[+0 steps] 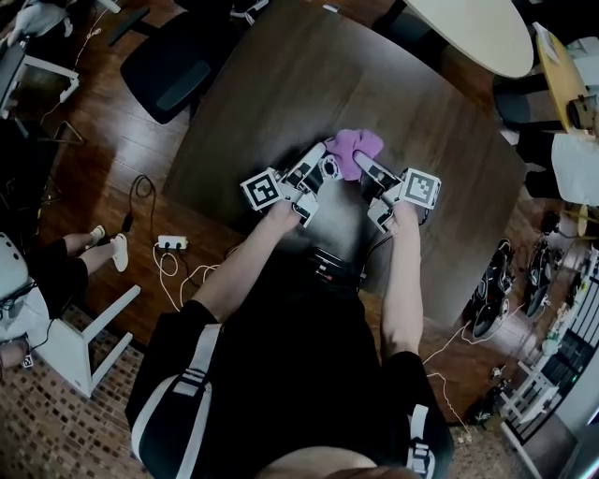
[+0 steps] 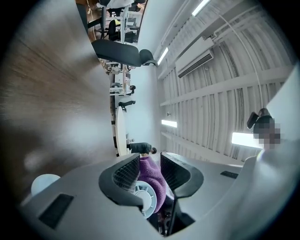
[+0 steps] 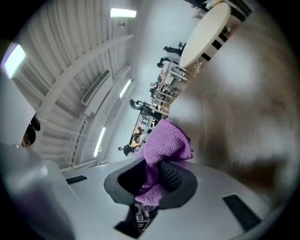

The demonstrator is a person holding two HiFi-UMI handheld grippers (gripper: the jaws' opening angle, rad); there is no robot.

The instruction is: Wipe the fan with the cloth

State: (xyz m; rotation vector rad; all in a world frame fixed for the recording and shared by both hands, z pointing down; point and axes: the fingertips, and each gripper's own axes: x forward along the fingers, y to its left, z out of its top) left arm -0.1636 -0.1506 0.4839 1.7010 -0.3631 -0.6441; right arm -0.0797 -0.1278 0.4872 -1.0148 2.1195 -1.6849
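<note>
I stand at a dark wooden table [image 1: 281,84] with both grippers raised close together above it. In the left gripper view, a small white fan [image 2: 141,197] with a round ribbed hub sits between the ribbed pads [image 2: 125,174] of my left gripper [image 2: 145,171], which is shut on it. The purple cloth [image 2: 153,179] lies against the fan's right side there. My right gripper [image 3: 152,176] is shut on the bunched cloth [image 3: 166,143], whose free end sticks out past its tips. From above, the cloth [image 1: 354,148] covers the spot where the left gripper [image 1: 323,161] and right gripper [image 1: 362,163] meet.
A black office chair [image 1: 173,65] stands at the table's far left, and a pale round table [image 1: 468,28] is at the back right. On the floor lie a power strip with cables [image 1: 171,243], a white stool [image 1: 80,346] and shoes [image 1: 494,290]. A person sits at the left edge [image 1: 42,276].
</note>
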